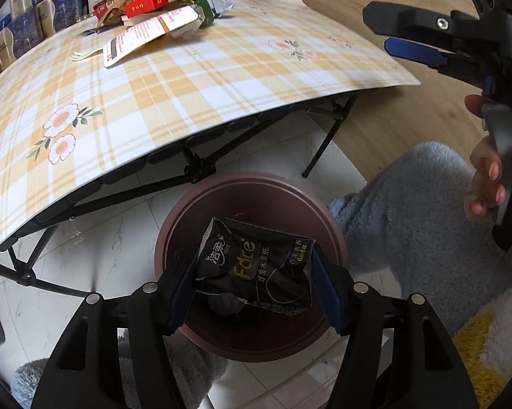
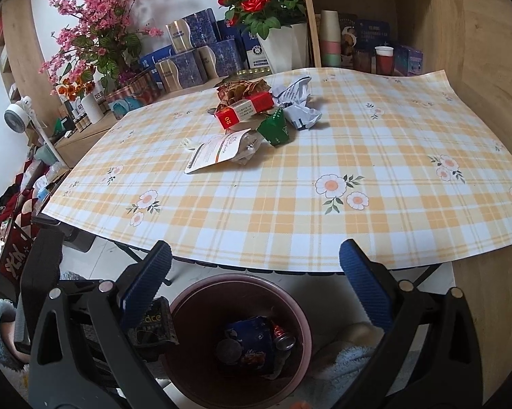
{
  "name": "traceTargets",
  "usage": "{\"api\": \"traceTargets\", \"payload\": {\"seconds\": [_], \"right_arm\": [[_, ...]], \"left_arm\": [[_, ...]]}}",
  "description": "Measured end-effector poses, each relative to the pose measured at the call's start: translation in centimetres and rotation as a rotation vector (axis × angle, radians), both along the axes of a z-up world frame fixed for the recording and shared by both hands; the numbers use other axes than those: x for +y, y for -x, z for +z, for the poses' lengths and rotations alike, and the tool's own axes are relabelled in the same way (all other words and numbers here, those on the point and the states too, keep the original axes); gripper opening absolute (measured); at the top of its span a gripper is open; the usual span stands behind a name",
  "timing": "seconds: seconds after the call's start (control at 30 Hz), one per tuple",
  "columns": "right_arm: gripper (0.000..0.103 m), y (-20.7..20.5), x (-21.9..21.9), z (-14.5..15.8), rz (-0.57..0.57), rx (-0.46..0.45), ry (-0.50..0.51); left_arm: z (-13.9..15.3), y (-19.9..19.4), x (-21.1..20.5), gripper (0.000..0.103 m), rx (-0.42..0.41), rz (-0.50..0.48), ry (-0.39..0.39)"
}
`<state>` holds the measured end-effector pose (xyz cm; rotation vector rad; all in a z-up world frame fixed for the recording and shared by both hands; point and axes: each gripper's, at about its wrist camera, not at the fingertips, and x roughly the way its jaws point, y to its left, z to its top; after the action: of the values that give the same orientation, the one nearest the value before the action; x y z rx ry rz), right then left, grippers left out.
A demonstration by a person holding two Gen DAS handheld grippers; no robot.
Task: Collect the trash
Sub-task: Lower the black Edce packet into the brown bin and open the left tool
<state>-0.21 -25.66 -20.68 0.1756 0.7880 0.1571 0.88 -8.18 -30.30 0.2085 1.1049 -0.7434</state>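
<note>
My left gripper [image 1: 254, 272] is shut on a black tissue pack [image 1: 256, 266] and holds it just over the dark red bin [image 1: 249, 180] on the floor. The same black tissue pack [image 2: 153, 322] shows at the left rim of the bin [image 2: 302, 310], which holds a can and wrappers. My right gripper [image 2: 256, 255] is open with nothing between its fingers, above the table's front edge and the bin. The right gripper [image 1: 378, 29] also shows at upper right, in a hand. On the table lie a red box [image 2: 244, 110], a green wrapper [image 2: 274, 129], a white pouch [image 2: 218, 150] and crumpled paper [image 2: 298, 102].
The folding table [image 2: 290, 204] has a yellow checked cloth and black legs [image 1: 327, 139] beside the bin. Blue and gold boxes [image 2: 191, 54], flower pots [image 2: 283, 44] and a shelf with cups [image 2: 331, 41] stand behind it. A grey fleece sleeve [image 1: 409, 211] lies right of the bin.
</note>
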Motion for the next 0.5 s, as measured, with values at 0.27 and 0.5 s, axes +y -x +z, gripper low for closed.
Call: {"api": "traceTargets", "payload": {"seconds": [0.27,0.5], "right_arm": [[0.097,0.15,-0.24,-0.14,-0.007,0.011,-0.005],[0.097,0.23,-0.85,-0.34,-0.036,0.022,-0.021]], "left_arm": [[-0.18,-0.1,0.03,0.074,0.018,0.014,0.003],[0.5,-0.15,0.49,0.088,-0.015,0.043,0.022]]}}
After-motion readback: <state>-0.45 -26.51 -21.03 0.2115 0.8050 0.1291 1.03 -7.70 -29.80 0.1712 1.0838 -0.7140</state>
